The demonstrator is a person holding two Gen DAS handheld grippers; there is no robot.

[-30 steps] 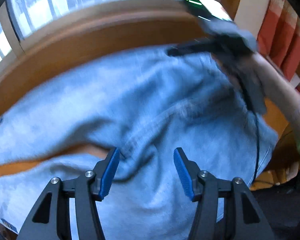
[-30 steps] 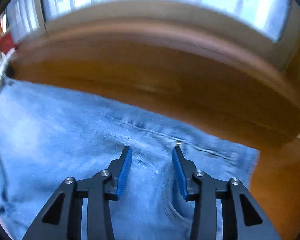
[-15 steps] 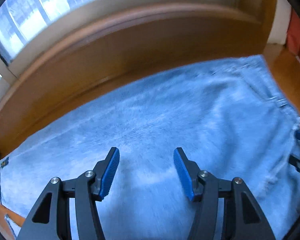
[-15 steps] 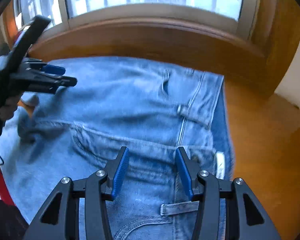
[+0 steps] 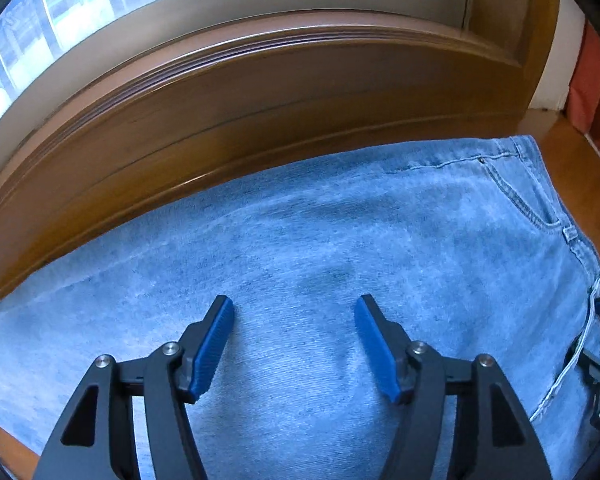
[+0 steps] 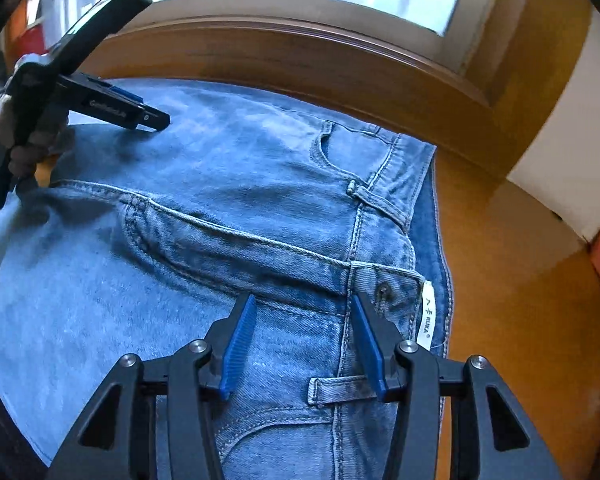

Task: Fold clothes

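Right view alone: jeans point(image 6: 228, 208) waistband label point(image 6: 427, 314), left hand-held gripper point(image 6: 140, 114).

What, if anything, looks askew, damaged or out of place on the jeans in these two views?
Nothing is damaged or spilled. The jeans lie flat on the wooden floor. One small oddity: at the waistband the white label sticks out past the edge, beside the darker inside layer. Otherwise only mild wrinkles near the fly.
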